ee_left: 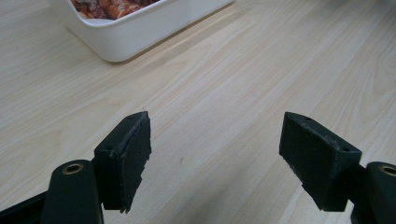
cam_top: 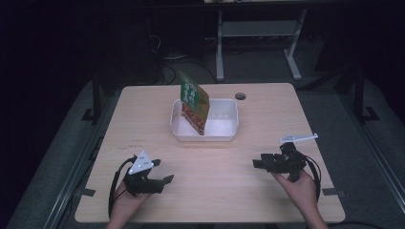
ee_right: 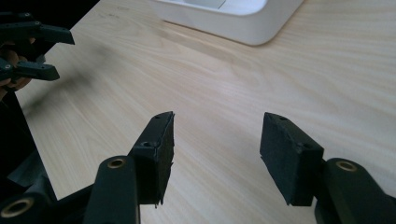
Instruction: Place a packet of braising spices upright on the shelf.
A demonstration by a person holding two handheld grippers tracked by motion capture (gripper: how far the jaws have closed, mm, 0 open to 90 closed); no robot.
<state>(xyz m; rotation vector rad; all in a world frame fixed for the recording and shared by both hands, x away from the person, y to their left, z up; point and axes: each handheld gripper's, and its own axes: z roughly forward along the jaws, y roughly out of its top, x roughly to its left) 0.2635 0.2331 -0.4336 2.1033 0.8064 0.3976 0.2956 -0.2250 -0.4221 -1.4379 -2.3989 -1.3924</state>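
We see both the left gripper (cam_top: 165,180) and right gripper (cam_top: 258,163) gaping and empty, snack bag (cam_top: 194,102) leaning upright in the white bin (cam_top: 224,134) well ahead of them, so a careless nudge likely tips it over.

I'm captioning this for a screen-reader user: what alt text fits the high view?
A green and red snack bag stands tilted in a white tub on a wooden table. Nearer the camera, a person's hands hold the left gripper and right gripper, both open with nothing between the fingers.
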